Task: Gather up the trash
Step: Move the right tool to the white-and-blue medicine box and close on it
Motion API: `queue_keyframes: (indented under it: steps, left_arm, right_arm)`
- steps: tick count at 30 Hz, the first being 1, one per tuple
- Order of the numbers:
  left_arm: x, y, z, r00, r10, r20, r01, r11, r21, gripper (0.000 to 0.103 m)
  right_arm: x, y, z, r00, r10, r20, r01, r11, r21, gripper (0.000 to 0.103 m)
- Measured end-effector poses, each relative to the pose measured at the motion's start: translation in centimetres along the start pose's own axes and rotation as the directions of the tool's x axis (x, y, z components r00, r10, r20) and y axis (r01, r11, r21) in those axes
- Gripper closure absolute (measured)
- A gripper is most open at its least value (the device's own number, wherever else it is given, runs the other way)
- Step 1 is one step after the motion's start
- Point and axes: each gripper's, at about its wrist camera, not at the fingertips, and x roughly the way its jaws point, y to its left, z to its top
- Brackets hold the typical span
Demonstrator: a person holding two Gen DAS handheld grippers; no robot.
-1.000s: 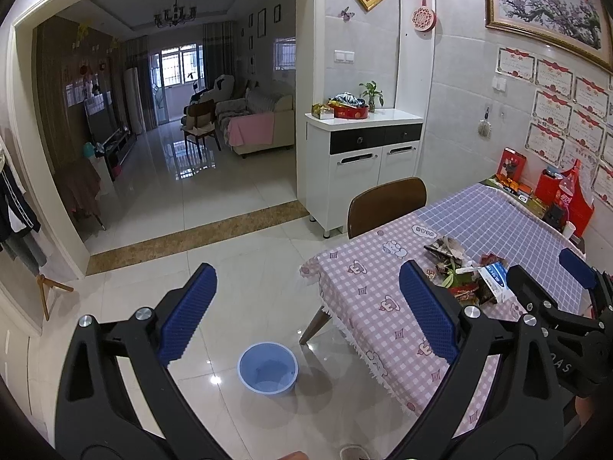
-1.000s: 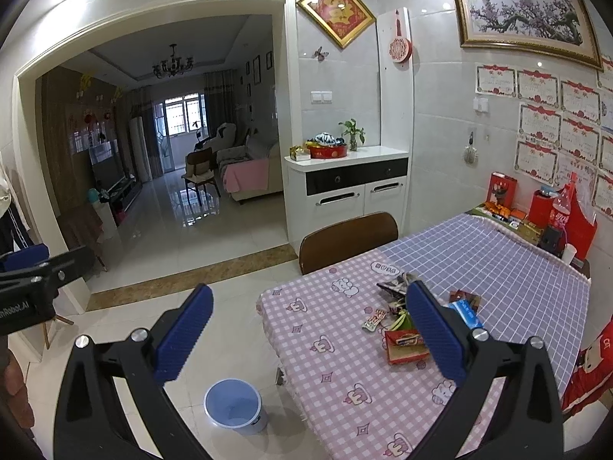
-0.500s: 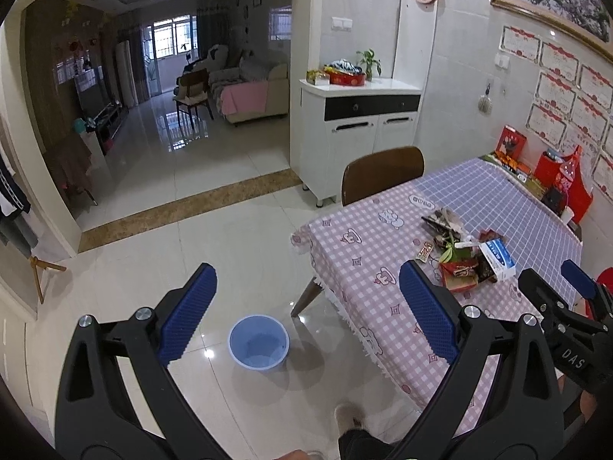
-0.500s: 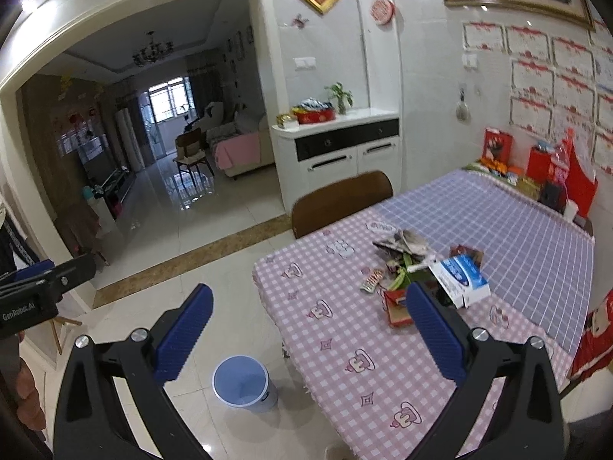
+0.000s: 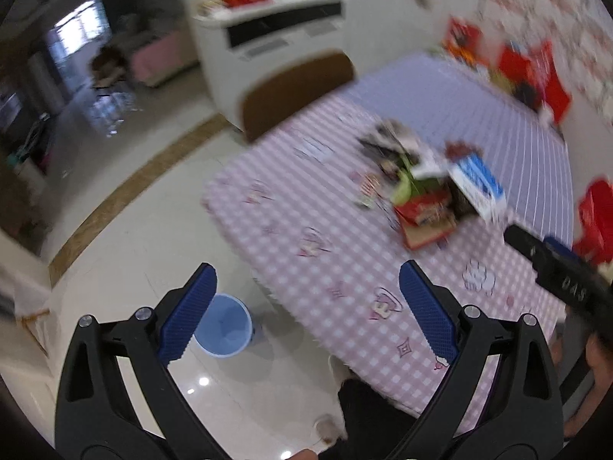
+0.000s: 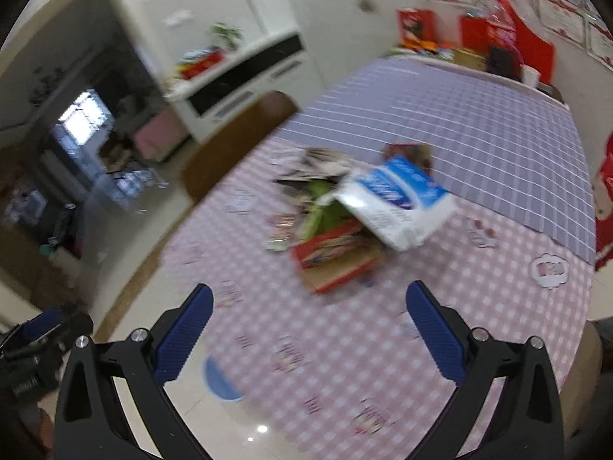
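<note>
A heap of trash [image 6: 356, 214] lies mid-table: a white and blue box [image 6: 398, 203], a red carton [image 6: 337, 257], green wrappers and dark crumpled packets. The left wrist view shows the same trash heap [image 5: 425, 188], blurred. A light blue bucket [image 5: 224, 329] stands on the floor by the table's near corner; only the bucket's rim [image 6: 222, 383] peeks out in the right wrist view. My left gripper [image 5: 306, 295] is open and empty, above the table's edge. My right gripper [image 6: 308, 316] is open and empty, over the cloth short of the heap.
The table has a pink and purple checked cloth [image 6: 479, 122]. A brown chair [image 5: 295, 92] stands at its far side, a white cabinet [image 5: 276, 34] behind. Red bags and boxes [image 6: 498, 42] crowd the table's far end by the wall. A foot [image 5: 329, 427] shows on the floor.
Both grippers have swung down and forward toward the table. The heap now looks much closer, and both views are motion-blurred. The jaws have stayed open.
</note>
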Motion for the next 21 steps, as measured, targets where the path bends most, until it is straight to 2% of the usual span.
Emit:
queue_keyframes:
  steps: [3,4,8,9,13,17,21]
  left_arm:
    - [5.1,-2.9,2.1,0.989,-0.100,-0.106,0.102,0.995,0.012,0.009]
    - [7.5,-3.8,2.9,0.975,-0.155,-0.157,0.154,0.988,-0.017,0.009]
    - [14.1,-6.5,4.4,0.941,-0.214,-0.261,0.200,0.977,-0.077,0.009]
    - [15.2,-7.0,4.7,0.938,-0.220,-0.269,0.205,0.975,-0.085,0.009]
    - [19.8,-8.2,5.6,0.904,-0.289,-0.315,0.245,0.954,-0.172,0.009]
    - [22.9,-8.9,5.7,0.894,-0.295,-0.338,0.240,0.951,-0.193,0.009]
    - [24.7,-9.2,6.0,0.897,-0.281,-0.340,0.227,0.955,-0.192,0.009]
  right_arm:
    - [2.9,-2.4,1.4,0.998,-0.063,-0.024,0.063,0.998,0.010,0.004]
    - [3.6,-3.0,1.7,0.997,-0.075,-0.032,0.076,0.997,0.011,0.004]
    - [7.3,-5.5,3.0,0.989,-0.136,-0.062,0.137,0.991,0.001,0.004]
    - [7.7,-5.7,3.2,0.987,-0.147,-0.065,0.147,0.989,-0.008,0.004]
    - [9.9,-6.6,3.6,0.978,-0.197,-0.072,0.193,0.980,-0.055,0.004]
    - [11.4,-6.5,3.8,0.970,-0.236,-0.061,0.228,0.967,-0.113,0.004]
    - [12.4,-5.6,3.9,0.963,-0.267,-0.040,0.256,0.951,-0.176,0.004]
